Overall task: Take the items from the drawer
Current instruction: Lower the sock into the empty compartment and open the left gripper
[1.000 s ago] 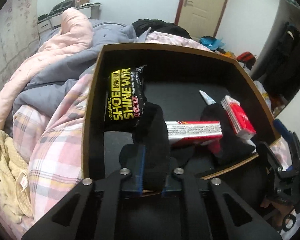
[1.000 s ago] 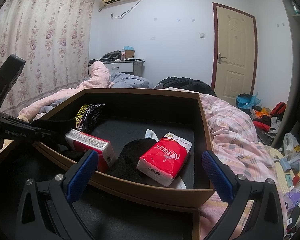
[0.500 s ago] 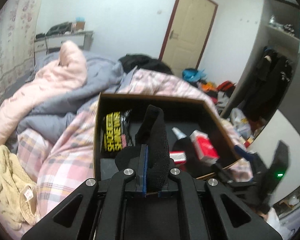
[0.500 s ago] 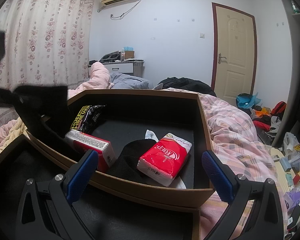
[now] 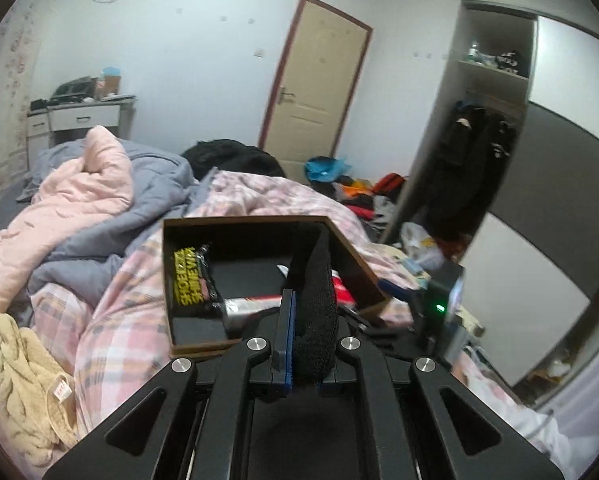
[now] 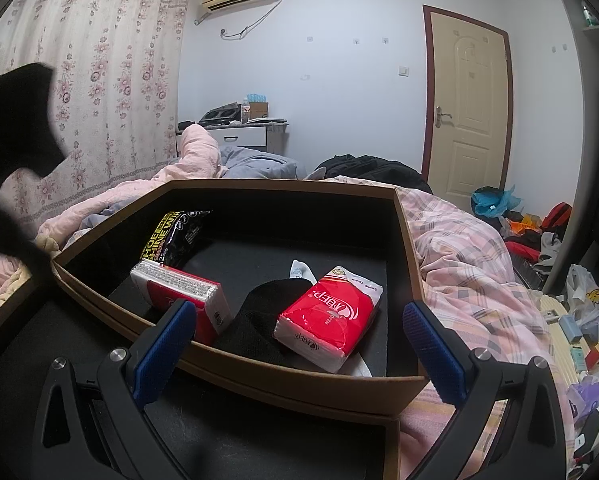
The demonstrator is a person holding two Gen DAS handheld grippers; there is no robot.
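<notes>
My left gripper [image 5: 304,340] is shut on a black sock [image 5: 315,304] and holds it high above the brown drawer [image 5: 351,254]. In the right wrist view that same sock hangs as a dark shape [image 6: 15,128] at the far left. The drawer [image 6: 299,380] holds a black shoe-shine wipes pack [image 6: 175,232], a red and white tissue pack [image 6: 183,292], a second red tissue pack [image 6: 331,316] and another black sock [image 6: 259,320]. My right gripper [image 6: 299,348] stands open at the drawer's near wall, with nothing between its fingers.
The drawer sits beside a bed with a pink plaid quilt [image 6: 459,256] and grey and pink bedding [image 5: 99,200]. A yellow towel [image 5: 23,376] lies at the left. Clutter covers the floor [image 5: 359,192] near the door, and an open wardrobe [image 5: 475,152] stands to the right.
My left gripper has risen and drawn back from the drawer with the black sock pinched in it. The right gripper has stayed still and open.
</notes>
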